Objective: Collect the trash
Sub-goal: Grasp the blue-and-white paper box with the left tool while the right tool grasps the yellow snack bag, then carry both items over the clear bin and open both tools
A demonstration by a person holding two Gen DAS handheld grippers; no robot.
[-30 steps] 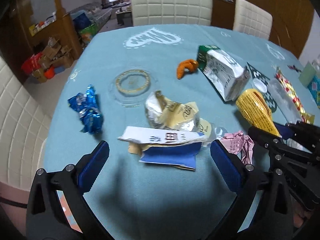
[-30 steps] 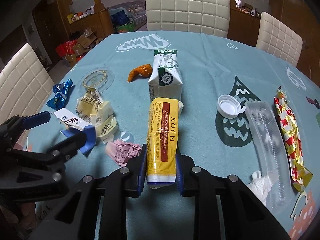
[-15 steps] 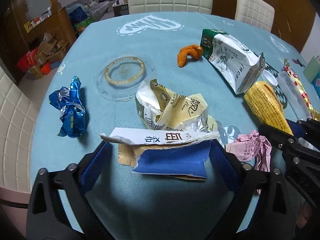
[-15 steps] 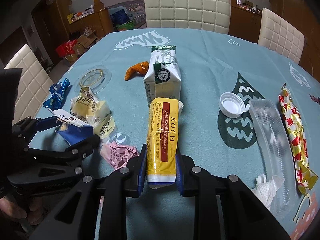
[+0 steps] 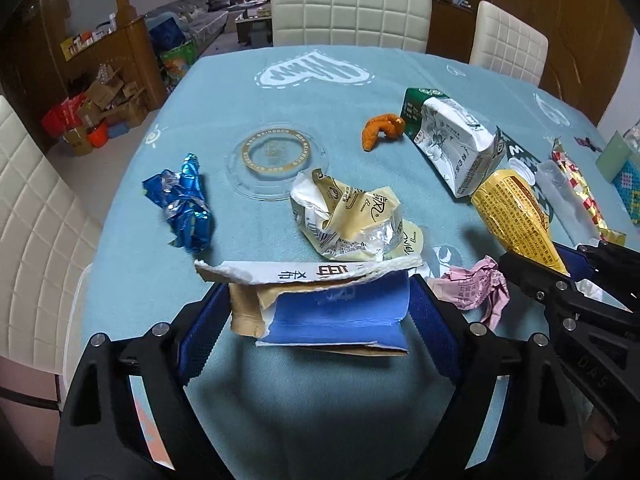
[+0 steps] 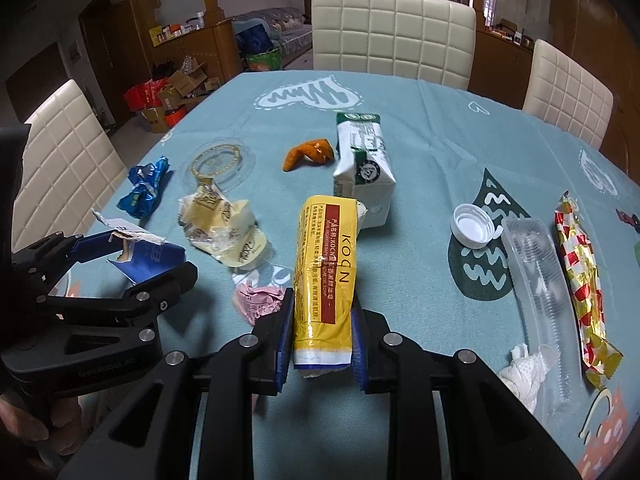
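My left gripper point(image 5: 318, 312) has its blue pads on either side of a torn blue and white carton point(image 5: 332, 316), which also shows in the right wrist view point(image 6: 148, 254); both pads touch its ends. My right gripper point(image 6: 322, 328) is shut on a yellow packet point(image 6: 324, 268), seen in the left wrist view point(image 5: 516, 216). A pink crumpled paper point(image 5: 476, 286) lies between the two grippers. A cream wrapper point(image 5: 352, 220) lies just beyond the carton.
On the blue tablecloth point(image 5: 304, 120) lie a blue foil wrapper point(image 5: 182, 202), a clear round lid point(image 5: 274, 158), an orange snack point(image 5: 380, 130), a white and green milk carton point(image 6: 362, 168), a white cap point(image 6: 472, 224), a clear tray point(image 6: 540, 276) and a red-gold wrapper point(image 6: 580, 276). Cream chairs surround the table.
My left gripper has moved forward around the torn carton and its pads have closed in onto the carton's ends. The right gripper holds the yellow packet as before.
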